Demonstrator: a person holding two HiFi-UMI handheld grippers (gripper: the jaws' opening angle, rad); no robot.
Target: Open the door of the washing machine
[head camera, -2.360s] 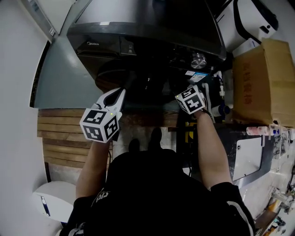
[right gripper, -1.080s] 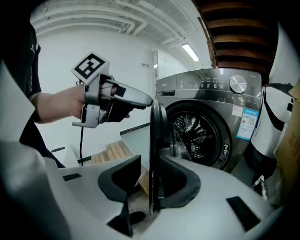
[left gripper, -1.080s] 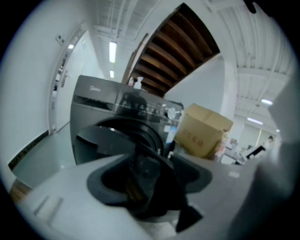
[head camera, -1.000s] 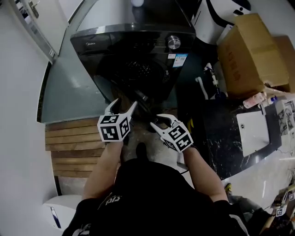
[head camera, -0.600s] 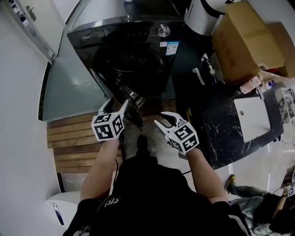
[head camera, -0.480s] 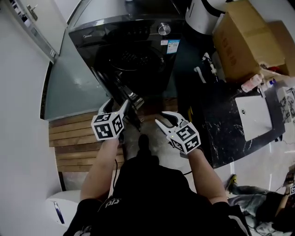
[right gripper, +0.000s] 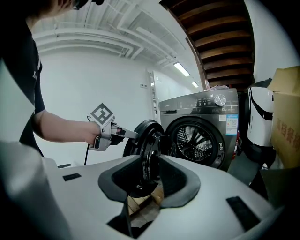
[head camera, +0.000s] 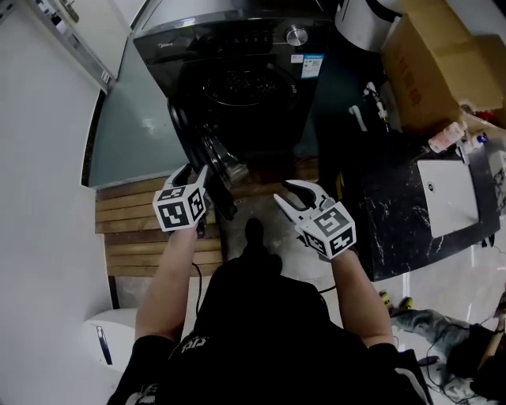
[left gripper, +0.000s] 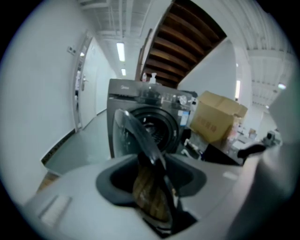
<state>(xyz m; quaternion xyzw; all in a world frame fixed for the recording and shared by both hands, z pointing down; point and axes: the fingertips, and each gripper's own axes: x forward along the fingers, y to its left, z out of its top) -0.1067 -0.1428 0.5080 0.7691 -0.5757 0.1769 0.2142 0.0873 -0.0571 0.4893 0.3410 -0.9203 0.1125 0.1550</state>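
The dark grey washing machine [head camera: 261, 47] stands at the top of the head view with its drum [head camera: 245, 87] exposed. Its round door [head camera: 198, 142] hangs swung out to the left, edge toward me. My left gripper [head camera: 192, 172] sits just at the door's near rim with its jaws closing. The door [left gripper: 138, 136] lines up with the gap, but I see no pad pressing on it. The right gripper view shows the left gripper [right gripper: 131, 134] pointing at the door's outer rim [right gripper: 147, 145]. My right gripper [head camera: 286, 191] hovers open and empty, back from the machine.
A cardboard box [head camera: 443, 63] and a white appliance [head camera: 368, 20] stand right of the machine. A black marble counter [head camera: 411, 206] lies at the right. Wooden slats [head camera: 134, 229] and a grey glass panel [head camera: 134, 119] are on the left, along a white wall.
The door has swung out from the machine's front to hang wide at the left. Both grippers have drawn back from the machine. The left jaws have narrowed.
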